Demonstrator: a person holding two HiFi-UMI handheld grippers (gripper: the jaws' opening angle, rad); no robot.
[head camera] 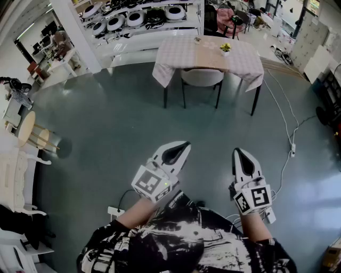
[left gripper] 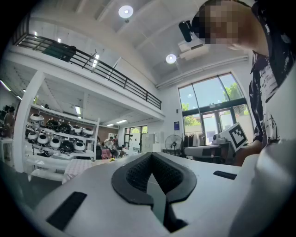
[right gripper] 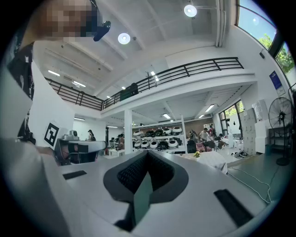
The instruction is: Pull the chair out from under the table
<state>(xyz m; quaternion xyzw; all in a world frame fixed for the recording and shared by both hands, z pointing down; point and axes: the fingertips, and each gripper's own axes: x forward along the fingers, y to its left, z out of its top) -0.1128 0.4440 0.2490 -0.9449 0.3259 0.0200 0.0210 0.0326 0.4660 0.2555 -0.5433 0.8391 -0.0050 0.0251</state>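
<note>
All three views face the distant table (head camera: 178, 56).

Cloth-draped table (head camera: 181, 53), glossy floor (head camera: 117, 128)

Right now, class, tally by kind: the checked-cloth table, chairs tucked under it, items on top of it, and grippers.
table: 1
chair: 1
items on top: 2, plant and small object
grippers: 2, left gripper and right gripper
Total: 6

You get bright, even light from round ceiling lights (right gripper: 190, 10) and big windows (left gripper: 208, 99); picture edges bend and darken.
</note>
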